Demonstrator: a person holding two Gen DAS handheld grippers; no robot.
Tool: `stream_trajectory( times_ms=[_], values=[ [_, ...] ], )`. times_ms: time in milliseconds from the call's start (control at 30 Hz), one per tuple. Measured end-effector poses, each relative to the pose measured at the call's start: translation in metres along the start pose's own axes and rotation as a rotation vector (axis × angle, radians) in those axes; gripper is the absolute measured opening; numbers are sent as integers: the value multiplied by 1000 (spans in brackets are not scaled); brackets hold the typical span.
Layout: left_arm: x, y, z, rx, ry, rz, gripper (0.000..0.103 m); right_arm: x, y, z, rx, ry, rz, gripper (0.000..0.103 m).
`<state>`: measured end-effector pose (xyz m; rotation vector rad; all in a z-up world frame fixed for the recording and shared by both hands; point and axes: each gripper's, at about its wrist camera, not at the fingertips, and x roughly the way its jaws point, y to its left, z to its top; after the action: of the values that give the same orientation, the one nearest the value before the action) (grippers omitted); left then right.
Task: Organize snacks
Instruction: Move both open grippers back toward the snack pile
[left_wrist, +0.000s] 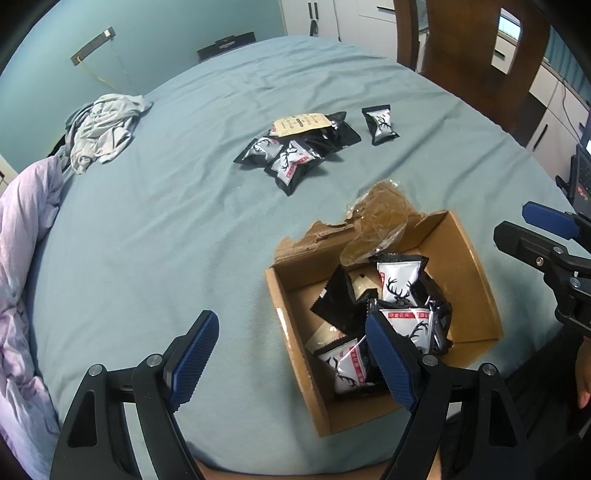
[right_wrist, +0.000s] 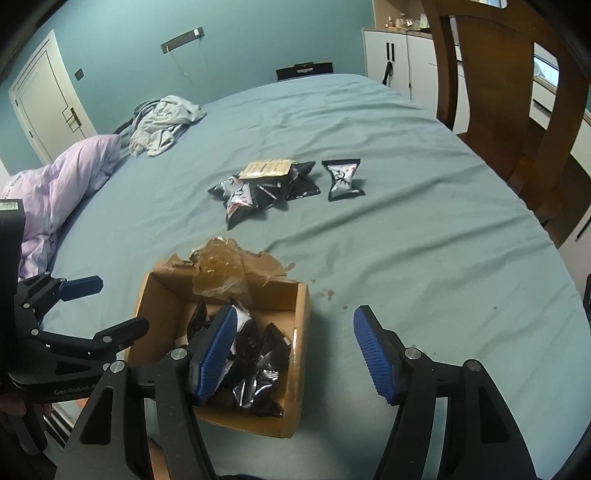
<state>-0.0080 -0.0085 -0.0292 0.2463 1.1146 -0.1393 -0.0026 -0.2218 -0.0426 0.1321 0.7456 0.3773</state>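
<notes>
An open cardboard box (left_wrist: 476, 280) (right_wrist: 301, 332) sits on the bed near me and holds several black-and-white snack packets (left_wrist: 399, 284) (right_wrist: 258, 369). A pile of the same packets (left_wrist: 295, 147) (right_wrist: 262, 188) lies further out, with a beige packet (left_wrist: 301, 123) (right_wrist: 267, 168) on top. One single packet (left_wrist: 380, 125) (right_wrist: 343, 179) lies just right of the pile. My left gripper (left_wrist: 291, 354) is open and empty over the box's left wall. My right gripper (right_wrist: 295, 354) is open and empty over the box's right wall.
The bed has a blue-green sheet (left_wrist: 166, 221) (right_wrist: 424, 240). A lilac duvet (left_wrist: 22, 258) (right_wrist: 66, 177) and a grey garment (left_wrist: 103, 129) (right_wrist: 162, 122) lie at the left. A wooden chair (left_wrist: 480, 55) (right_wrist: 498, 92) stands at the far right. Torn flaps and crumpled tape (left_wrist: 380, 210) (right_wrist: 221, 266) stick up from the box.
</notes>
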Motion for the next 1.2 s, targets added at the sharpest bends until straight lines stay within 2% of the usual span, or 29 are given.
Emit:
stream_trajectory(
  times_ms=[300,567,733,867,967,1100,1200],
  values=[
    [-7,2,3,-4,-24,14,83,-1,-4,5,-2,-9,-5,65],
    [-13,8,11,-24,-54,21,83,6,-18,16,45,12,21,65],
    [-8,9,27,-18,-75,62,85,14,-28,30,74,12,31,65],
    [1,11,54,-21,-101,67,85,32,-32,46,75,32,31,65],
    [19,16,74,-52,-79,51,85,50,-34,58,67,49,10,65],
    [38,13,86,-27,-65,69,85,74,-37,73,58,70,-27,65],
    [48,10,85,11,-54,87,85,90,-43,83,87,85,-17,65]
  ],
)
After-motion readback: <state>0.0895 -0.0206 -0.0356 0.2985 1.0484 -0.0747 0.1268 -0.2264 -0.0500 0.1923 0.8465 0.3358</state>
